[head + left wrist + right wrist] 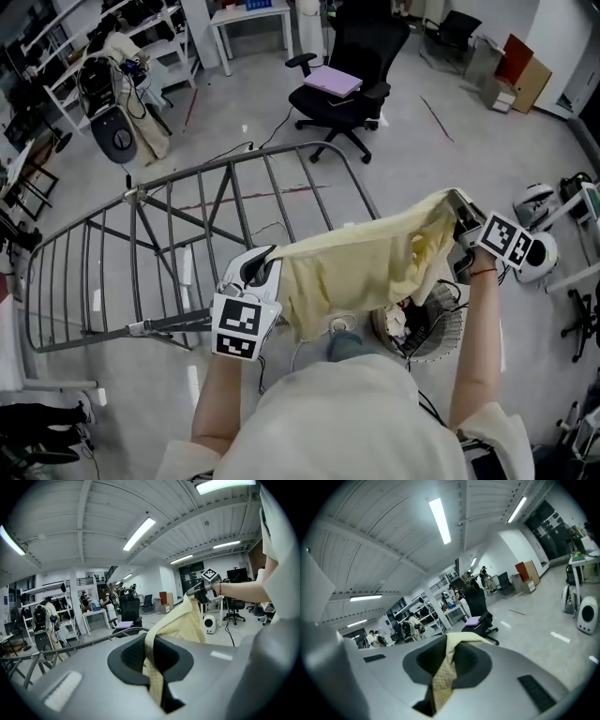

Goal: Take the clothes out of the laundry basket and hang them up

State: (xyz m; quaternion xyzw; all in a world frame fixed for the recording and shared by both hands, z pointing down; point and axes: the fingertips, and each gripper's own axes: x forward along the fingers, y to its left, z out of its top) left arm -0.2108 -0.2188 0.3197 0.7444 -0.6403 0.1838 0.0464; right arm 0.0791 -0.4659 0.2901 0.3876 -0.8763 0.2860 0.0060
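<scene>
A pale yellow garment (366,267) hangs stretched between my two grippers, above the near end of the grey metal drying rack (169,225). My left gripper (265,261) is shut on the garment's left edge. My right gripper (462,223), raised higher on the right, is shut on its other corner. In the left gripper view the garment (187,620) runs out from the left gripper (152,660) toward the right hand. In the right gripper view a fold of the garment (461,638) sits pinched in the right gripper (444,663). The laundry basket (441,339) stands on the floor below the cloth, with clothes inside.
A black office chair (347,66) with a purple item on its seat stands beyond the rack. White rounded devices (539,253) and cables lie on the floor at the right. Shelves and a white table line the far left wall.
</scene>
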